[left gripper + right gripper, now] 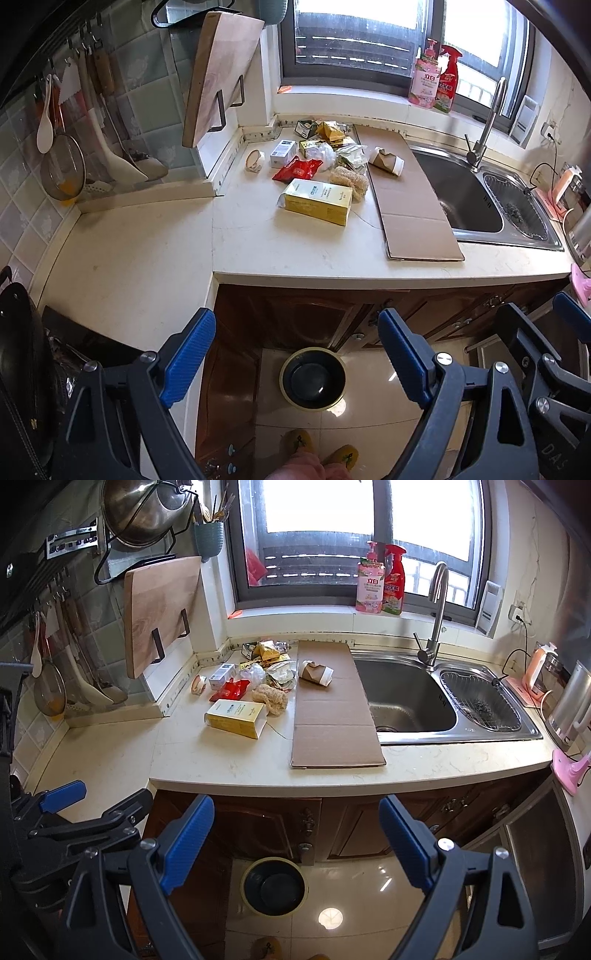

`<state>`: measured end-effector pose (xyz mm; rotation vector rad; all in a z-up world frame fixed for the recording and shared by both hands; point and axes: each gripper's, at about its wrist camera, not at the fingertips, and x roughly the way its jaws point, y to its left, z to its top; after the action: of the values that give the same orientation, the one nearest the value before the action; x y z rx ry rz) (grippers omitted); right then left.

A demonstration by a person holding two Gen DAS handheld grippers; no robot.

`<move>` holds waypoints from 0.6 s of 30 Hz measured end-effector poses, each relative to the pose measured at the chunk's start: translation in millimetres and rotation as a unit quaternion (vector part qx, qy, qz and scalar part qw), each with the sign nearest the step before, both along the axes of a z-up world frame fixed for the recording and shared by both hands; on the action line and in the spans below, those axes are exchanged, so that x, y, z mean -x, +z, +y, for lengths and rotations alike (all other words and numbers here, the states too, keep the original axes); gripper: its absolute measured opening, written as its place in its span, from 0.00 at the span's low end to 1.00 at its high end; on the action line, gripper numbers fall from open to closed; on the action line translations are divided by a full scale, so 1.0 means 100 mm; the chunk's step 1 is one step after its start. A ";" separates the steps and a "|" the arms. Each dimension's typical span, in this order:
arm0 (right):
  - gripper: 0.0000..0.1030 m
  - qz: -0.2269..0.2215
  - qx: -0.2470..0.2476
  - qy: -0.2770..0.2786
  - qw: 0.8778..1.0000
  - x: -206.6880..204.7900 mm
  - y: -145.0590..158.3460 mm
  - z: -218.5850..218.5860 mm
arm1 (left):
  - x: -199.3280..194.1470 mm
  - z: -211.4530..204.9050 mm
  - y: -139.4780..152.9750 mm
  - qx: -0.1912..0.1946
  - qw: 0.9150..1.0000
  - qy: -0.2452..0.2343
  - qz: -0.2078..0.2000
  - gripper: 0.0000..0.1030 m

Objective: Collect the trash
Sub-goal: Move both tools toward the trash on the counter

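Both tongs are held back from the counter, wide apart and with nothing between the blue pads: the left gripper (295,362) and the right gripper (295,842) hang side by side in front of the cupboard doors. They look forward and a little downward, at about the same height. So no piece is taken yet; I judge the task is at its beginning, in the approach step.

Directly below and between the fingers of each gripper stands the round bin (274,886) on the floor tiles, open at the top. It seems to have a dark liner, but the view is too dim to be sure.

Further ahead, on the counter (258,254), lies the trash. Nearest to the tongs is the yellow box (317,201), lying flat. Just behind it are a pale fibrous lump (351,179) and a red wrapper (297,170), then a heap of small boxes and foil packets towards the wall. To the right of the heap a flat cardboard sheet (334,716) carries a crumpled paper cup (316,672).

The next move calls for a reach forward over the counter edge, probably to the yellow box, with the fingers wide enough for its thickness.
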<state>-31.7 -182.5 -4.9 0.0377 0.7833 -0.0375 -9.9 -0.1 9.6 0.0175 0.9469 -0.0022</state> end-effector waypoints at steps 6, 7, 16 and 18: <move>0.89 0.002 -0.003 0.001 1.000 -0.01 -0.01 0.01 | 0.00 0.01 0.00 0.001 1.000 -0.001 0.003 0.85; 0.89 0.002 -0.003 0.001 1.000 -0.01 -0.01 0.01 | 0.00 0.01 0.00 0.001 1.000 -0.001 0.003 0.85; 0.89 0.001 -0.003 0.002 1.000 0.00 -0.02 0.03 | -0.02 0.03 -0.02 -0.003 1.000 0.000 0.006 0.85; 0.89 0.001 -0.003 0.002 1.000 0.00 -0.02 0.03 | -0.02 0.04 -0.02 -0.003 1.000 -0.001 0.005 0.85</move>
<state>-31.5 -179.8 -6.6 0.0418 0.7846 -0.0316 -8.1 3.7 8.0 0.0239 0.9573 -0.0009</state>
